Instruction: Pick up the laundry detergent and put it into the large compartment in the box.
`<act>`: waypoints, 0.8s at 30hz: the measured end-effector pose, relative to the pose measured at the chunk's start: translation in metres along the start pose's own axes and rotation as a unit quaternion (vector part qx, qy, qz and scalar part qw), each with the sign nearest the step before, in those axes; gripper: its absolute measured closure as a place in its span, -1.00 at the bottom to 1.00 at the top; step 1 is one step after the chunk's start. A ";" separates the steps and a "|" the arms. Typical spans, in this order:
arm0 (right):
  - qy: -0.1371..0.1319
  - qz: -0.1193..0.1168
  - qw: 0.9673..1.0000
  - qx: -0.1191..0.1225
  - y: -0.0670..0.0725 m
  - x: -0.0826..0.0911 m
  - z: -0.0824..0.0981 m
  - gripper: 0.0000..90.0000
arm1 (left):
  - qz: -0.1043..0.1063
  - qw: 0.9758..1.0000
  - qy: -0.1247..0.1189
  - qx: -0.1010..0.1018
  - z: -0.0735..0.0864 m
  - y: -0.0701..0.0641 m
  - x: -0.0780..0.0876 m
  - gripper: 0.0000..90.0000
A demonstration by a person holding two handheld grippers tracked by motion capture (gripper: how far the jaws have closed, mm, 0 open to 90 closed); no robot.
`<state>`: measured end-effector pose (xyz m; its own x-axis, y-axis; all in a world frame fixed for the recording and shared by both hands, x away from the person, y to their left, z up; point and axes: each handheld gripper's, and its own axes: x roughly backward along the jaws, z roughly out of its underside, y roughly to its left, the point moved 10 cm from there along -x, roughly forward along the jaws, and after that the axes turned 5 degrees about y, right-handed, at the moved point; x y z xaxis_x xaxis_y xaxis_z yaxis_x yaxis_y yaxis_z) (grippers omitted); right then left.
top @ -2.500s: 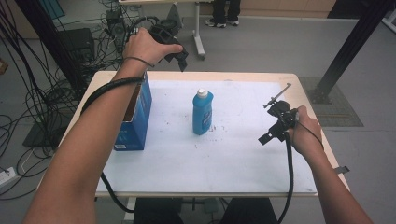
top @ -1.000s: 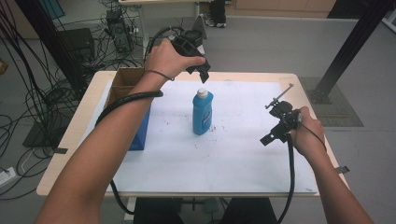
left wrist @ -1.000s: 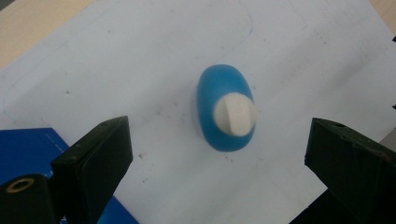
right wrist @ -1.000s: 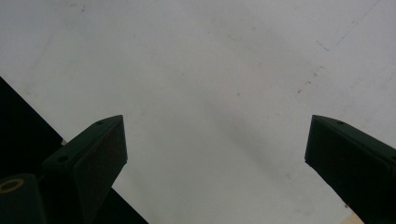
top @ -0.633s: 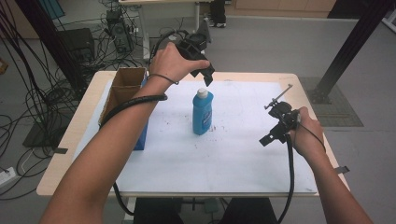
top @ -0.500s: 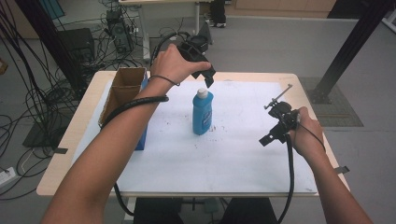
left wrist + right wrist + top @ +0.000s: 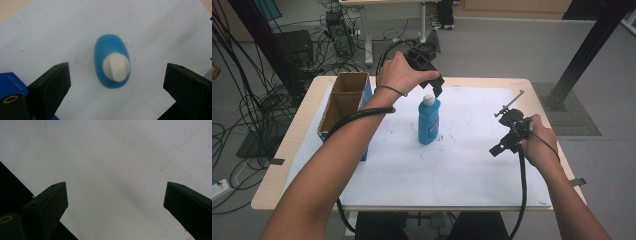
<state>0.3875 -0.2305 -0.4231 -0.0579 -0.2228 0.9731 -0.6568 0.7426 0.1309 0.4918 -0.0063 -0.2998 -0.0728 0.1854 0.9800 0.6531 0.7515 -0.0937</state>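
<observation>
A blue bottle (image 7: 429,121) with a white cap (image 7: 428,100) stands upright near the middle of the white table sheet (image 7: 452,165). My left gripper (image 7: 436,90) hovers just above the cap, pointing down, jaws wide open. From the left gripper view the bottle (image 7: 112,53) and its cap (image 7: 116,67) lie straight below, between the two open fingers (image 7: 51,85), untouched. My right gripper (image 7: 502,145) hangs over the right side of the sheet, away from the bottle. In the right gripper view its jaws stand wide apart over the bare sheet (image 7: 112,170), holding nothing.
An open cardboard box (image 7: 343,100) with blue sides stands at the table's left edge, beside my left forearm. Cables and black stands crowd the floor beyond the far left. A black post rises at the back right.
My left hand has carried its gripper from over the box rightwards to just above the bottle's cap, uncovering the box. The right hand has stayed where it was.
</observation>
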 end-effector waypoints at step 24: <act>0.001 0.000 1.000 0.005 0.001 -0.004 0.000 -0.90 | 0.001 1.000 0.003 0.002 0.000 -0.004 -0.028 -0.82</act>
<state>0.3871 -0.2284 -0.4267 -0.0574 -0.2215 0.9735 -0.6644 0.7363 0.1283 0.4913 -0.0143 -0.3265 -0.0668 0.1819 0.9811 0.6507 0.7533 -0.0954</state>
